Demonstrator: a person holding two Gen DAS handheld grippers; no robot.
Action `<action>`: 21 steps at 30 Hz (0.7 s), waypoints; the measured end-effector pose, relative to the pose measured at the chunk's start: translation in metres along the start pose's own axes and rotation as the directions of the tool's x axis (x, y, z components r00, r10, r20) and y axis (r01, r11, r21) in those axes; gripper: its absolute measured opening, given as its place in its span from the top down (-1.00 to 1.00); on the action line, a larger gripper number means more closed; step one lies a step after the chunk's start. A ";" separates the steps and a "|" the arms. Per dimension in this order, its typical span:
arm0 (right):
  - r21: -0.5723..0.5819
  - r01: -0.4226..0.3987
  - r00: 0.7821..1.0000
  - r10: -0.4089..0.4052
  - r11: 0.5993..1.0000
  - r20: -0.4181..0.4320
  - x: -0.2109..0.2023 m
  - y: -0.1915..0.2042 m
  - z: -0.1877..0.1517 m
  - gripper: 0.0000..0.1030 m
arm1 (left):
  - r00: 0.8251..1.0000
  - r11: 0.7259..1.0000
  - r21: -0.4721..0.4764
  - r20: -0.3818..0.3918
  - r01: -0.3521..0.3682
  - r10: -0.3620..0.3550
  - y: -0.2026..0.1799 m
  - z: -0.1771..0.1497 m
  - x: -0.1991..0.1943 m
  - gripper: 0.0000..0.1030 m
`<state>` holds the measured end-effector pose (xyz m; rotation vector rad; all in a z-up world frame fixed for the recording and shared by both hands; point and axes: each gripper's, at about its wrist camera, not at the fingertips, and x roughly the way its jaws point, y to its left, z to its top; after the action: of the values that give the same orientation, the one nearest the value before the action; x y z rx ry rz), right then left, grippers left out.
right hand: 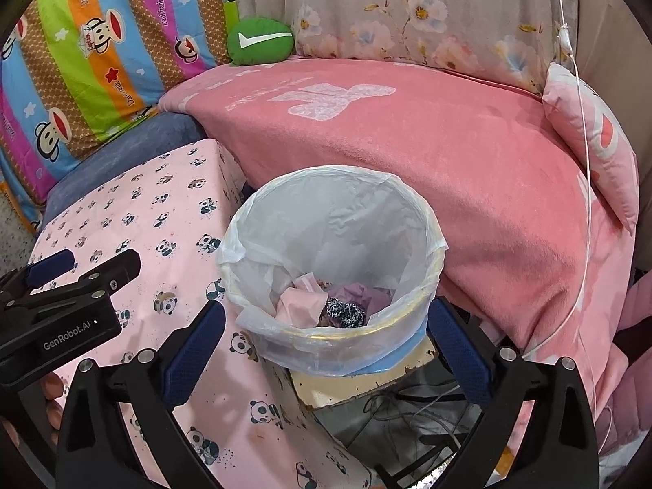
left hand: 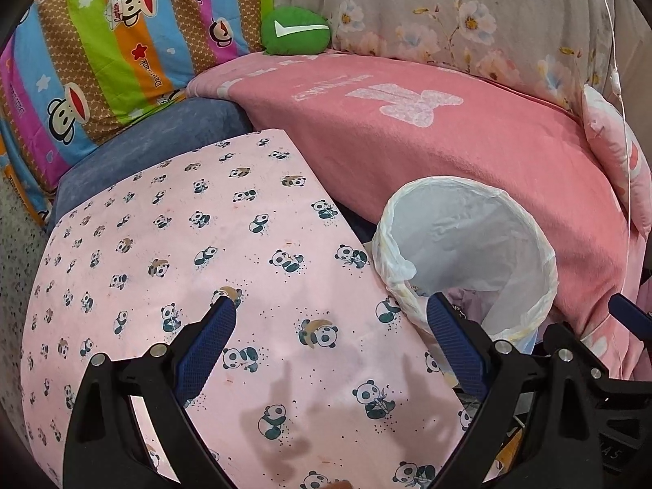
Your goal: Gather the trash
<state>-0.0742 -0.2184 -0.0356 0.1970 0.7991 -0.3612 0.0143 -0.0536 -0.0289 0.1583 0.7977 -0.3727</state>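
A trash bin (right hand: 334, 338) lined with a clear plastic bag stands beside the table; it also shows in the left wrist view (left hand: 468, 236). Inside lie crumpled pink, purple and black-and-white patterned pieces of trash (right hand: 326, 305). My right gripper (right hand: 326, 318) is open and empty, its blue-padded fingers on either side of the bin's near rim, above it. My left gripper (left hand: 332, 313) is open and empty over the pink panda tablecloth (left hand: 183, 244), left of the bin. The left gripper's body shows at the left of the right wrist view (right hand: 69, 297).
A sofa with a pink blanket (right hand: 448, 142) lies behind the bin. A striped cartoon quilt (left hand: 102, 61), a green cushion (left hand: 295, 30) and a floral cover (left hand: 448, 12) are at the back. A box and cables (right hand: 407, 407) sit under the bin. A thin white cord (right hand: 587, 163) hangs at right.
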 end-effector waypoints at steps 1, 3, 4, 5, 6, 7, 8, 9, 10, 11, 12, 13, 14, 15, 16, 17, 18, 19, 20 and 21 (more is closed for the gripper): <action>0.001 0.002 1.000 -0.002 1.000 0.001 0.000 0.000 -0.001 -0.90 | 1.000 1.000 0.000 0.000 0.001 -0.001 -0.001 -0.001 0.000 -0.76; 0.005 0.007 1.000 -0.007 1.000 0.003 0.001 -0.001 -0.002 -0.90 | 1.000 1.000 -0.002 0.000 -0.002 0.002 -0.001 -0.001 0.000 -0.76; 0.007 0.009 1.000 -0.009 1.000 0.003 0.002 -0.002 -0.003 -0.90 | 1.000 1.000 -0.004 0.000 0.001 -0.001 -0.001 -0.002 0.000 -0.76; 0.009 0.013 1.000 -0.013 1.000 0.005 0.002 -0.003 -0.003 -0.90 | 1.000 1.000 -0.003 -0.002 0.002 -0.002 -0.002 -0.002 0.001 -0.76; 0.009 0.012 1.000 -0.012 1.000 0.004 0.003 -0.005 -0.004 -0.90 | 1.000 1.000 -0.001 -0.004 -0.001 0.001 -0.003 -0.003 0.001 -0.80; 0.011 0.013 1.000 -0.013 1.000 0.003 0.004 -0.005 -0.004 -0.90 | 1.000 1.000 0.001 -0.006 -0.004 0.004 -0.004 -0.003 0.002 -0.82; 0.013 0.015 1.000 -0.015 1.000 0.003 0.004 -0.006 -0.005 -0.90 | 1.000 1.000 0.002 -0.007 -0.007 0.007 -0.004 -0.004 0.002 -0.82; 0.013 0.015 1.000 -0.015 1.000 0.003 0.003 -0.006 -0.004 -0.90 | 1.000 1.000 0.002 -0.010 -0.009 0.009 -0.005 -0.004 0.003 -0.83; 0.014 0.016 1.000 -0.016 1.000 0.003 0.003 -0.007 -0.004 -0.90 | 1.000 1.000 0.001 -0.012 -0.007 0.007 -0.005 -0.004 0.003 -0.83; 0.015 0.019 1.000 -0.019 1.000 0.004 0.003 -0.007 -0.004 -0.90 | 1.000 1.000 0.000 -0.013 -0.009 0.009 -0.005 -0.004 0.003 -0.83; 0.015 0.020 1.000 -0.020 1.000 0.004 0.002 -0.007 -0.004 -0.90 | 1.000 1.000 -0.001 -0.015 -0.012 0.012 -0.005 -0.004 0.004 -0.83; 0.015 0.021 1.000 -0.021 1.000 0.004 0.002 -0.007 -0.004 -0.90 | 1.000 1.000 -0.001 -0.016 -0.013 0.013 -0.005 -0.004 0.004 -0.84; 0.015 0.022 1.000 -0.022 1.000 0.003 0.002 -0.008 -0.003 -0.90 | 1.000 1.000 0.000 -0.017 -0.014 0.014 -0.006 -0.004 0.005 -0.84; 0.018 0.021 1.000 -0.021 1.000 0.002 0.002 -0.008 -0.003 -0.90 | 1.000 1.000 0.002 -0.020 -0.016 0.016 -0.006 -0.004 0.005 -0.86; 0.018 0.019 1.000 -0.019 1.000 0.003 0.002 -0.008 -0.004 -0.90 | 1.000 1.000 0.002 -0.023 -0.018 0.018 -0.006 -0.005 0.005 -0.86; 0.018 0.022 1.000 -0.022 1.000 0.003 0.002 -0.009 -0.004 -0.90 | 0.999 1.000 0.003 -0.026 -0.022 0.022 -0.007 -0.005 0.006 -0.86; 0.017 0.023 1.000 -0.023 1.000 0.002 0.002 -0.009 -0.004 -0.90 | 0.999 1.000 0.005 -0.029 -0.025 0.025 -0.007 -0.005 0.007 -0.86; 0.018 0.024 1.000 -0.025 1.000 0.001 0.002 -0.008 -0.005 -0.90 | 0.999 1.000 0.006 -0.032 -0.025 0.025 -0.007 -0.005 0.007 -0.86; 0.018 0.025 1.000 -0.025 1.000 -0.002 0.002 -0.009 -0.005 -0.90 | 0.999 1.000 0.006 -0.037 -0.025 0.025 -0.008 -0.006 0.008 -0.86; 0.018 0.025 1.000 -0.025 1.000 -0.003 0.002 -0.008 -0.005 -0.90 | 0.999 1.000 0.006 -0.041 -0.023 0.023 -0.008 -0.007 0.008 -0.86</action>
<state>-0.0797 -0.2251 -0.0408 0.2045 0.8020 -0.3923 0.0121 -0.0615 -0.0394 0.1810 0.8348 -0.3511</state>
